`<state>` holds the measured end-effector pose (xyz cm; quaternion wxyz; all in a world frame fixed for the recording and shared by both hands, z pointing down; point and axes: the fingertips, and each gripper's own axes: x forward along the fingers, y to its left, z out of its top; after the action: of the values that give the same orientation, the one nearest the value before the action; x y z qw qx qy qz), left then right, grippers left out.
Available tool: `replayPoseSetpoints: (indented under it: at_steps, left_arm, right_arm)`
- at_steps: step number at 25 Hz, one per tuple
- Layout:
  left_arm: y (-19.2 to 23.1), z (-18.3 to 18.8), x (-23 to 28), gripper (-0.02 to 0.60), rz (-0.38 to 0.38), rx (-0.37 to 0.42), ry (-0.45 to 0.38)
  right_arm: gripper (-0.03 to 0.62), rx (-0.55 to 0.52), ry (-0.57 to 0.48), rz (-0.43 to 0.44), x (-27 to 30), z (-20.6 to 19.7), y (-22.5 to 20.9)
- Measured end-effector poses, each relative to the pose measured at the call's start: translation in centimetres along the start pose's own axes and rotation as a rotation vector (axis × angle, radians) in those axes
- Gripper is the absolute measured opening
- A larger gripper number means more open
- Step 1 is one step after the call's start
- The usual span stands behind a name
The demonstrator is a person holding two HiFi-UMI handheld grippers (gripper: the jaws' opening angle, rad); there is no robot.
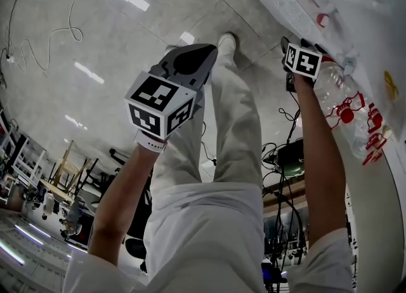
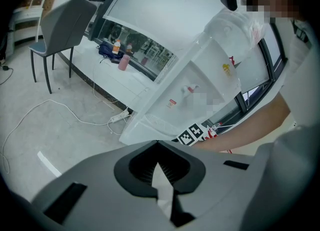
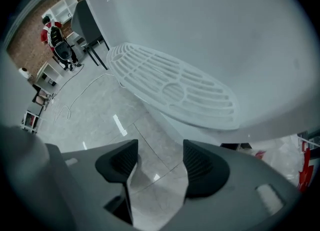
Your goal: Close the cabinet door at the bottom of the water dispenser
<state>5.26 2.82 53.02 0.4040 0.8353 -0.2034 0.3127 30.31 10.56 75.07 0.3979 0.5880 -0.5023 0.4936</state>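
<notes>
The white water dispenser (image 1: 298, 0) fills the head view's top right corner, a clear water bottle (image 1: 336, 92) with red print beside it. My right gripper (image 1: 297, 54) is held close against the dispenser's front. Its own view shows open jaws with nothing between them (image 3: 160, 150), just under the slotted drip tray (image 3: 172, 87). My left gripper (image 1: 190, 63) hangs over the floor, left of the person's legs, shut on nothing (image 2: 157, 143). It looks at the dispenser (image 2: 190, 85) from the side. The bottom cabinet door does not show clearly in any view.
A grey chair (image 2: 60, 25) stands to the left of a white table (image 2: 100, 70) that holds a pink bottle (image 2: 123, 62). A white cable (image 2: 55, 107) and a power strip (image 2: 119, 117) lie on the tiled floor near the dispenser. More cable (image 1: 44, 38) trails at the left.
</notes>
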Motion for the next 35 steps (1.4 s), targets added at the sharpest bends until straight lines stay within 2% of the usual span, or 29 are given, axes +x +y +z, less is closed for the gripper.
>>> replayPoseSetpoints:
  at_steps: [14,24,27,31,35]
  left_arm:
    - [-0.3,0.0,0.0,0.006,-0.001,0.005,-0.001]
    - [-2.1,1.7,-1.6,0.006,-0.001,0.021,-0.028]
    - [-2.9,2.9,-2.7,0.006,0.000,0.029,-0.045]
    - [-4.3,4.1,-4.4,0.006,0.001,0.033,-0.063]
    - [-5.7,5.6,-6.3,0.006,0.001,0.034,-0.083]
  right_arm:
    - [0.295,0.002,-0.001,-0.035,0.0,0.8,-1.9]
    - [0.293,0.007,0.005,0.018,-3.1,-1.6,0.0]
    - [0.268,-0.052,0.023,0.051,-4.5,-2.2,1.4]
    - [0.217,-0.193,0.033,0.125,-7.0,-2.8,4.2]
    - [0.135,-0.343,-0.001,0.169,-10.4,-1.5,6.8]
